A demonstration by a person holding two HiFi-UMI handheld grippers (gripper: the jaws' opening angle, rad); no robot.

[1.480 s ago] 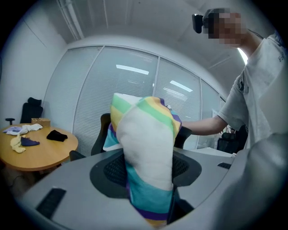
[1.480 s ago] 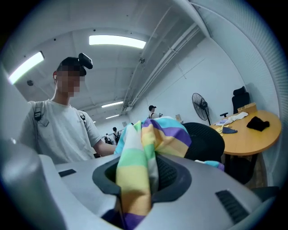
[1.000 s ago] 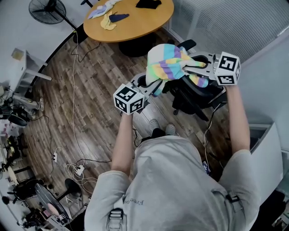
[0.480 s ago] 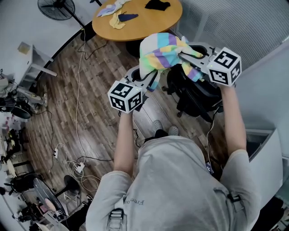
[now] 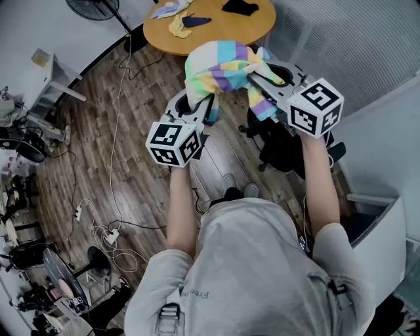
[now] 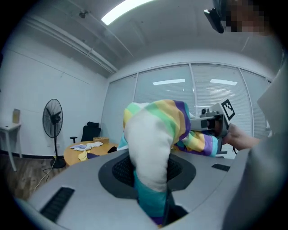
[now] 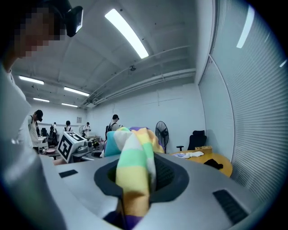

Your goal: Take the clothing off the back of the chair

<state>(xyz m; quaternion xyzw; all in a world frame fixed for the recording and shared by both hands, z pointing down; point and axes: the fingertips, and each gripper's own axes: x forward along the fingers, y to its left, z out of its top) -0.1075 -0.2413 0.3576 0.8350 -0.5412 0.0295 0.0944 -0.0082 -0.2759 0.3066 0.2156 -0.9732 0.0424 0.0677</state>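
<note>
A pastel rainbow-striped garment [image 5: 220, 65] hangs in the air between my two grippers, lifted above the black office chair [image 5: 289, 147]. My left gripper [image 5: 197, 108] is shut on one end of it; in the left gripper view the cloth [image 6: 153, 152] is bunched between the jaws. At the other end my right gripper [image 5: 259, 85] is shut on the striped cloth [image 7: 132, 179]. Both grippers point roughly level. The chair's back is mostly hidden behind my right arm and gripper.
A round wooden table [image 5: 210, 26] with a few loose clothes stands beyond the garment. A floor fan [image 5: 92, 6] is at the far left. Cables [image 5: 111, 230] trail over the wood floor. A blind-covered glass wall [image 5: 354, 46] runs along the right. People [image 7: 112, 123] stand in the distance.
Both grippers have risen and moved away from the chair toward the table, carrying the striped garment with them. It now hangs off the chair back.
</note>
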